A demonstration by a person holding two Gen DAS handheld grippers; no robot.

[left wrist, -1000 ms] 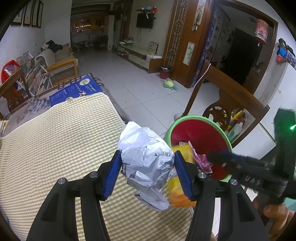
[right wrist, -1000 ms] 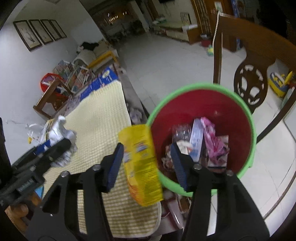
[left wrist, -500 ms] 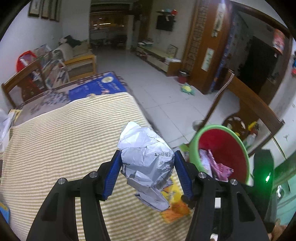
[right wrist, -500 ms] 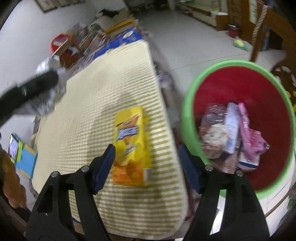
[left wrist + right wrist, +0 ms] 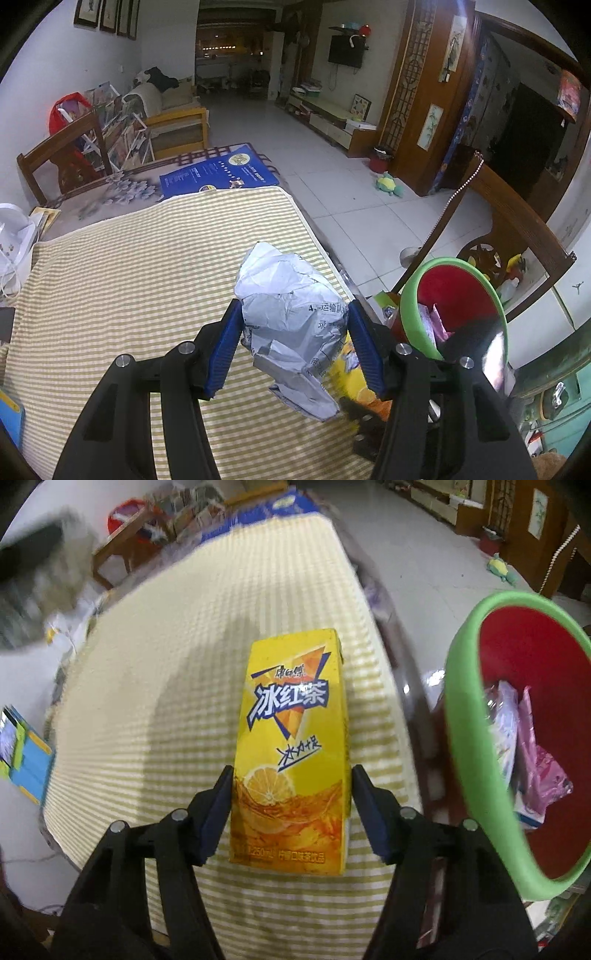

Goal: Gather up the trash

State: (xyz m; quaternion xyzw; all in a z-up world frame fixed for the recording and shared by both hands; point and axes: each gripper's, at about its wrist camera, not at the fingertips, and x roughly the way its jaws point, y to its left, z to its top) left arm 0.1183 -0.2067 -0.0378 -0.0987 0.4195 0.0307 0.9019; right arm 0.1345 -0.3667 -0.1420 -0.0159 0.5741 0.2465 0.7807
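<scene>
Left gripper (image 5: 293,345), angled downward at frame centre, pinches a crumpled grey paper wad (image 5: 291,321). Right gripper (image 5: 291,812) — jaws just closing — straddles the glossy yellow tea carton (image 5: 293,746) lying on striped cloth (image 5: 177,672); contact unclear.

Open table, bin at its edge

Striped table (image 5: 122,280) lies bare leftward; the bin (image 5: 476,716) and seemingly a chair (image 5: 517,229) block the right.

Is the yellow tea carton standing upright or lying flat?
Lying flat: the yellow tea carton rests face-up on the striped cloth, printed front toward the camera.
</scene>
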